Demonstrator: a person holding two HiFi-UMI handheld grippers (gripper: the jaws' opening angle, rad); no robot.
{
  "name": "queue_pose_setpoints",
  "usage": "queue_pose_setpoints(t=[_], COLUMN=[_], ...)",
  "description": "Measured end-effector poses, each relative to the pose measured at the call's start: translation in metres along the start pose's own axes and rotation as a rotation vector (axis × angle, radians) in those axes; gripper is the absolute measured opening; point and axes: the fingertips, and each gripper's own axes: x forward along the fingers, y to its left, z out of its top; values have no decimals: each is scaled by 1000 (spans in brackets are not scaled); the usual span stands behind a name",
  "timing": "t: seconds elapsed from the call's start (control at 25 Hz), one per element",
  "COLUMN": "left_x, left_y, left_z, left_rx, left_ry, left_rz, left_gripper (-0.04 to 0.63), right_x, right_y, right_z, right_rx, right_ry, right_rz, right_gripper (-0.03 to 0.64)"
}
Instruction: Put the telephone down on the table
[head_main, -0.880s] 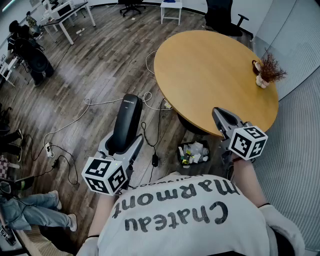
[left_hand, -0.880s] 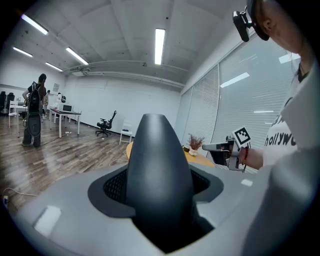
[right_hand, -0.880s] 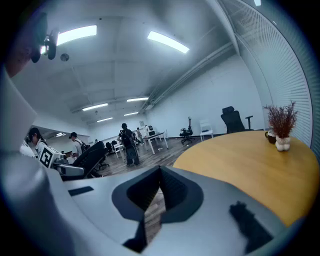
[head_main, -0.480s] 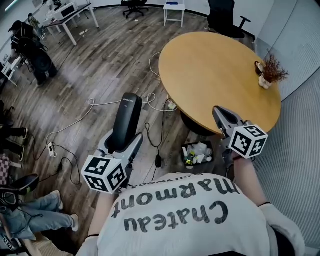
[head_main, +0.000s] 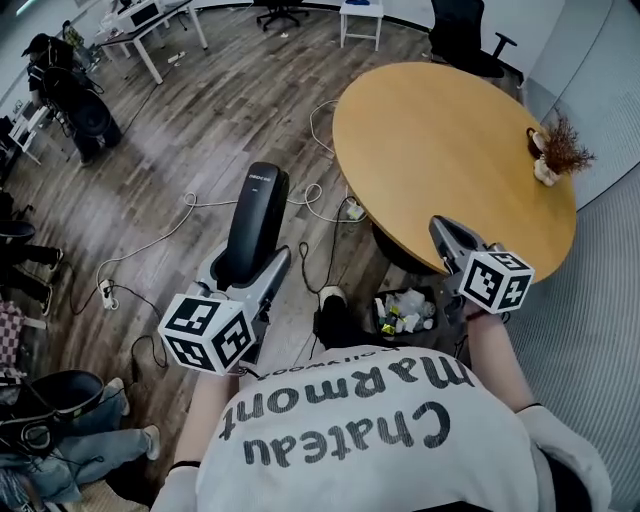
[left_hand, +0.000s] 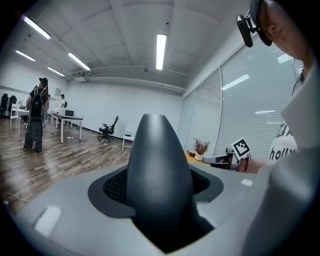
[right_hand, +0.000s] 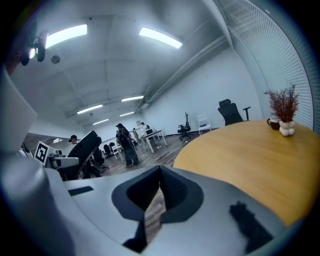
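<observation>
Midway: telephone (head_main: 255, 225) not yet down
The left gripper (head_main: 248, 272) grasps it (right gripper (head_main: 447, 240) clenched, empty); table (head_main: 450, 150) at two o'clock

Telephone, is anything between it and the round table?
Nothing visible. The left claw holds the telephone over the floor left of the table, open air between. Only a small plant sits at the table's far right edge, and the right claw hovers over its near edge.
</observation>
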Motion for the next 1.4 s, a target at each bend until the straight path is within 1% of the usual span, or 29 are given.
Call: queue_pose_setpoints(t=[0.12, 0.28, 0.44, 0.56, 0.8, 1.0, 1.08, 1.4], left_x=[22, 65, 118, 155, 220, 254, 264, 289], left_y=[16, 42, 68, 84, 113, 130, 134, 123], left_z=[9, 25, 42, 54, 65, 75, 77, 80], left_rx=[5, -7, -20, -12, -24, -40, -35, -22], left_ry=[9, 0, 14, 19, 47, 66, 75, 95], left_rz=[-8, -30, -65, -98, -115, -132, -141, -186], left_gripper=[302, 302, 302, 302, 302, 303, 302, 302], right_x=[27, 68, 106, 133, 178, 199, 206, 210], right_y=[-7, -27, -56, -76, -102, -104, -104, -116], right_z=[13, 35, 53, 63, 79, 89, 90, 79], right_rx=[-15, -21, -7, 11, -4, 13, 26, 76], right_ry=[-19, -34, -26, -17, -8, -29, -38, -39], right_rz=[0, -12, -37, -47, -34, -28, -31, -51], right_gripper=[15, 15, 15, 15, 15, 15, 15, 15])
